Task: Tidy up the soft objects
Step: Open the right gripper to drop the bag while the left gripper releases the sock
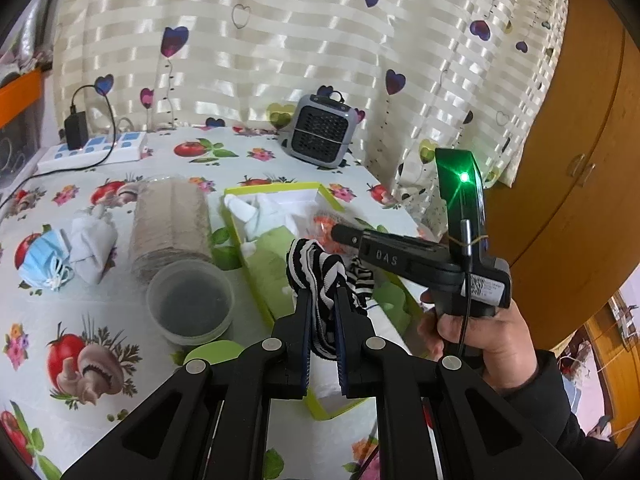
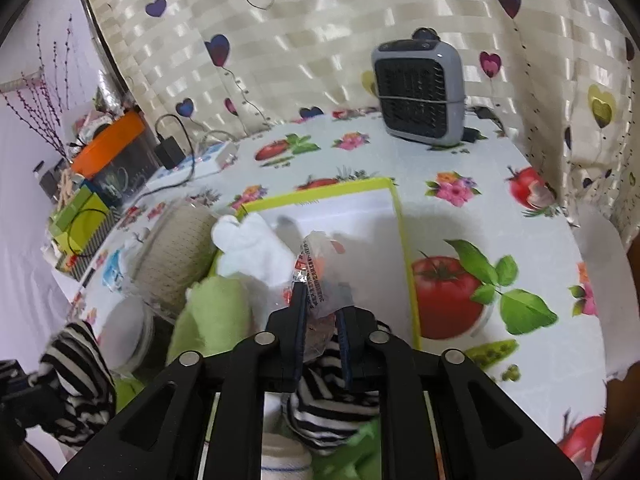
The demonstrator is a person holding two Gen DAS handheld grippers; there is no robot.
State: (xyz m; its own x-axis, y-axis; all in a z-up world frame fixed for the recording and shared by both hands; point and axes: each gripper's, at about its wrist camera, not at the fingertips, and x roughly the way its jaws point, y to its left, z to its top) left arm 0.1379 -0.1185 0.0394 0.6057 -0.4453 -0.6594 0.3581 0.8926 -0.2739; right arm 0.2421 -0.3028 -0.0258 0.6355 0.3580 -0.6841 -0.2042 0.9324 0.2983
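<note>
- Left tool (image 1: 323, 300): jaws fully closed on a black-and-white striped cloth (image 1: 320, 268). The cloth bunches above the fingertips and trails down between the fingers.
- Right tool (image 2: 323, 300): jaws partly open, with a crinkled clear plastic packet (image 2: 316, 276) printed in red between them. Whether the pads still press on the packet cannot be told from the right wrist view.
- Location of the task items: both tools work over the green-rimmed box (image 1: 276, 190) on the tabletop (image 1: 120, 312). A white cloth (image 2: 248, 244) and a green cloth (image 2: 216, 320) already lie inside the box.
- Governing relation: the striped cloth hangs directly over the near end of the box, so the left tool is the nearer one. The box's long axis runs away from the tools, toward the grey fan heater (image 1: 320, 130).
- Judgement: the next move probably calls for lowering and releasing the striped cloth into the box.
- Items outside the box: a blue face mask (image 1: 42, 258), a knotted white cloth bundle (image 1: 94, 246), a beige roll (image 1: 172, 228) and a round plastic container (image 1: 190, 302) lie to the left of it.
</note>
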